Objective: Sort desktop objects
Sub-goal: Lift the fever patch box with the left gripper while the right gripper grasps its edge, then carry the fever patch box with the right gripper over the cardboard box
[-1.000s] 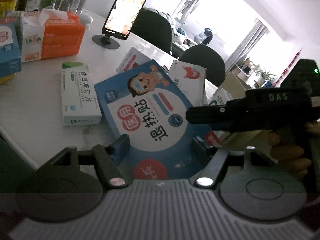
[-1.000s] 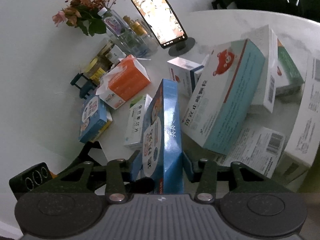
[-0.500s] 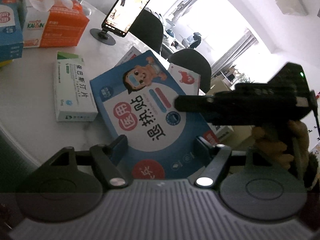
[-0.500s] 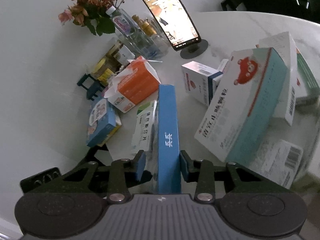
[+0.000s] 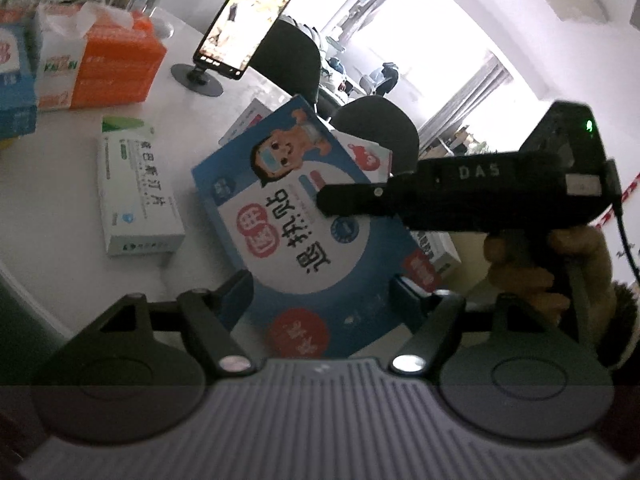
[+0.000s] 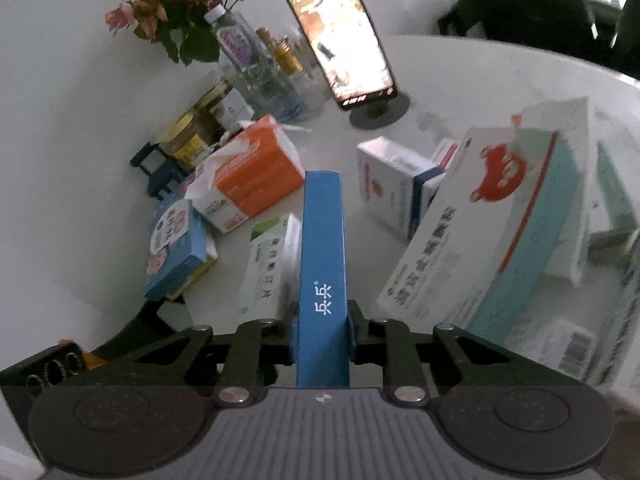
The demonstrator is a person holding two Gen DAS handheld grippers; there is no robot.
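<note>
A flat blue box with a cartoon child (image 5: 304, 232) stands on edge above the white table. My right gripper (image 6: 322, 328) is shut on its narrow blue spine (image 6: 323, 264). In the left wrist view the right gripper's black body (image 5: 460, 196) crosses the box face from the right. My left gripper (image 5: 320, 292) has its fingers spread either side of the box's lower part; I cannot tell whether they press on it. A white and green medicine box (image 5: 136, 196) lies to the left and also shows in the right wrist view (image 6: 272, 268).
An orange tissue pack (image 6: 248, 176), a small blue box (image 6: 176, 244), jars, bottles and flowers (image 6: 176, 12) stand at the back left. A phone on a stand (image 6: 344, 40) is behind. A large white and teal box (image 6: 500, 232) and other boxes crowd the right.
The blue box has been turned upright so its spine faces the right wrist camera, and lifted slightly. The right gripper now lies further across the box face in the left view.
</note>
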